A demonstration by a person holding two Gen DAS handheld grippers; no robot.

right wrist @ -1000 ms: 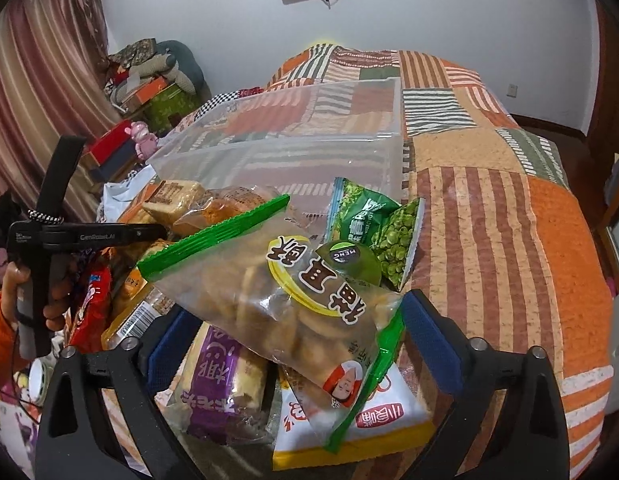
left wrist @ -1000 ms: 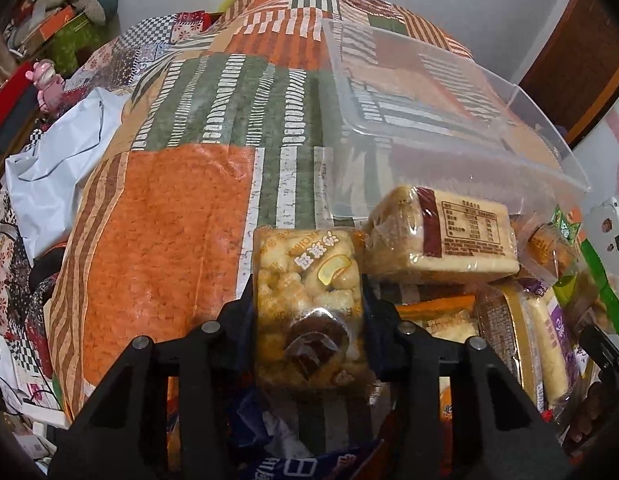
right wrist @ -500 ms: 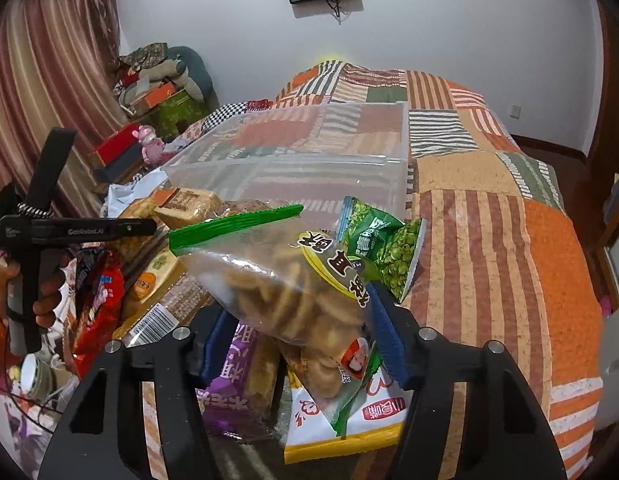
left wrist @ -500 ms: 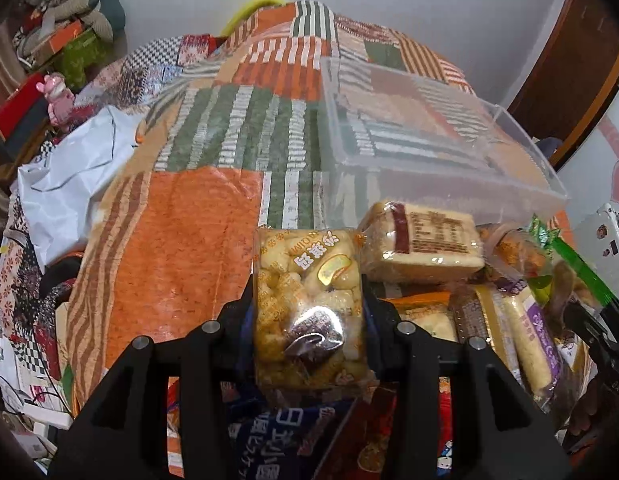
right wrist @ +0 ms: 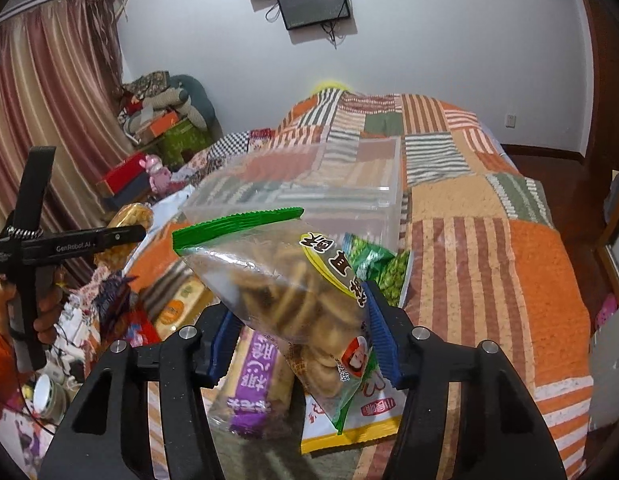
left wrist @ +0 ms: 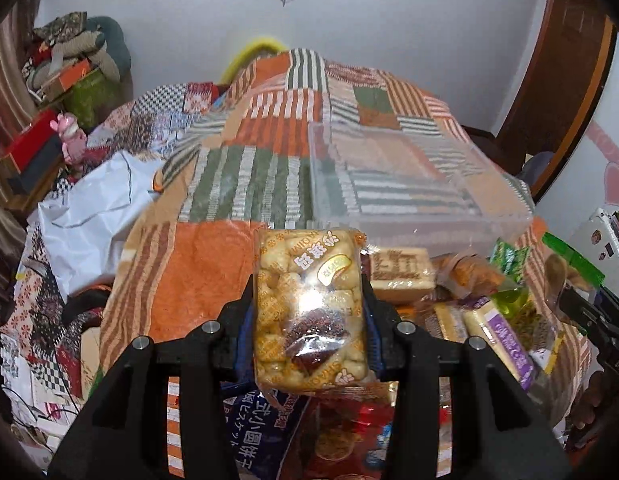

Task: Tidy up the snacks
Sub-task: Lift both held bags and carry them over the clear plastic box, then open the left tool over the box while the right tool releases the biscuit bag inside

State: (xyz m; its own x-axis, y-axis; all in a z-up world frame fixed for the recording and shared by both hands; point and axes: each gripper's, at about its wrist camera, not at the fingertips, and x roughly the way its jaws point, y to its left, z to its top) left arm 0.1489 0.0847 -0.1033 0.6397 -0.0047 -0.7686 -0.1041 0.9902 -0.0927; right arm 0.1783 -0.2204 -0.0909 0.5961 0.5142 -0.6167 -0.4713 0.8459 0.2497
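Observation:
My left gripper (left wrist: 309,320) is shut on a clear pack of yellow puffed snacks (left wrist: 311,312) and holds it up above the snack pile. My right gripper (right wrist: 305,332) is shut on a clear bag of round biscuits with a green top strip (right wrist: 293,280), lifted off the pile. A clear plastic bin (left wrist: 409,184) sits on the patchwork bedspread beyond both; it also shows in the right wrist view (right wrist: 329,184). The left gripper with its pack shows at the left of the right wrist view (right wrist: 121,236).
Loose snacks lie below: a bread pack (left wrist: 401,276), a purple-label pack (right wrist: 257,384), a green pea bag (right wrist: 389,272), a blue packet (left wrist: 265,428). A white bag (left wrist: 93,208) lies left on the bed. Boxes and toys are stacked at the far left.
Both grippers have risen with their packs. The right gripper closed on the biscuit bag and lifted it off the pile.

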